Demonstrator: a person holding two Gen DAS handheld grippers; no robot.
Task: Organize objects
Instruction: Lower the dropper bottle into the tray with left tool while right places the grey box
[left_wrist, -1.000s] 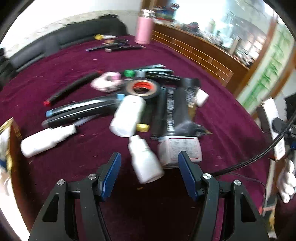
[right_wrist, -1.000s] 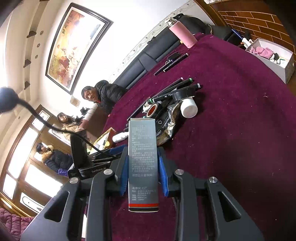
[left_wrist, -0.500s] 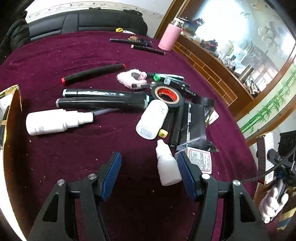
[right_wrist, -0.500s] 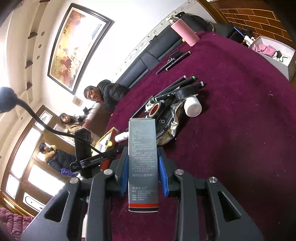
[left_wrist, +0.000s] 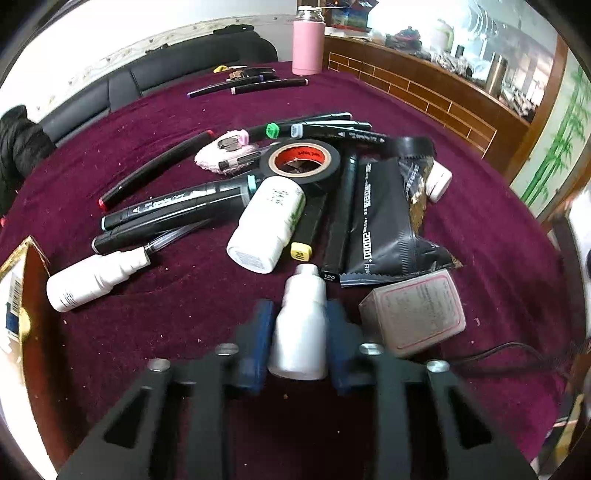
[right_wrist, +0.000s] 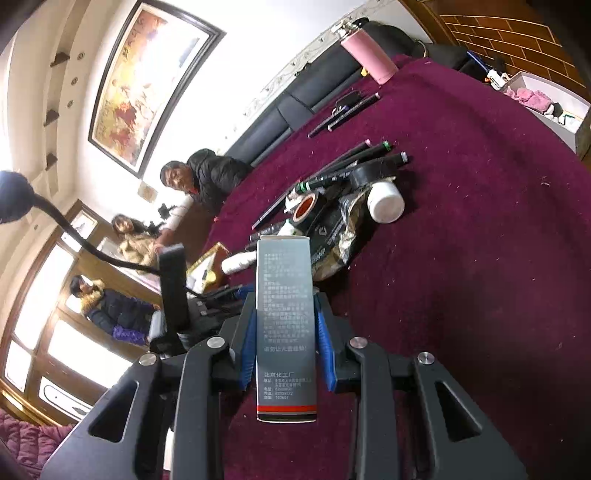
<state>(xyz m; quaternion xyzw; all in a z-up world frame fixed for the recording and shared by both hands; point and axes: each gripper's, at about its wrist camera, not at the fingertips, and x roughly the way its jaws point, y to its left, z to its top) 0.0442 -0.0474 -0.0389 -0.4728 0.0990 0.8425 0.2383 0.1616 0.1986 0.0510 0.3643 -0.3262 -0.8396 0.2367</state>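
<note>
A small white dropper bottle lies on the maroon tablecloth, cap pointing away. My left gripper is closing its jaws on it, and the blue pads touch both sides of the bottle. In the right wrist view, my right gripper is shut on a tall grey printed box and holds it upright above the cloth. Behind the bottle sits a heap with a white pill bottle, a black tape roll, black markers and a black pouch.
A small pink-bordered box stands just right of the left gripper. A white spray bottle and a gold-edged box lie to the left. A pink flask stands at the far edge. People sit beyond the table.
The left gripper's wide-open jaws have come in around the small white bottle, which now sits centred between the pads. The right gripper keeps holding the grey box, nearly still.
</note>
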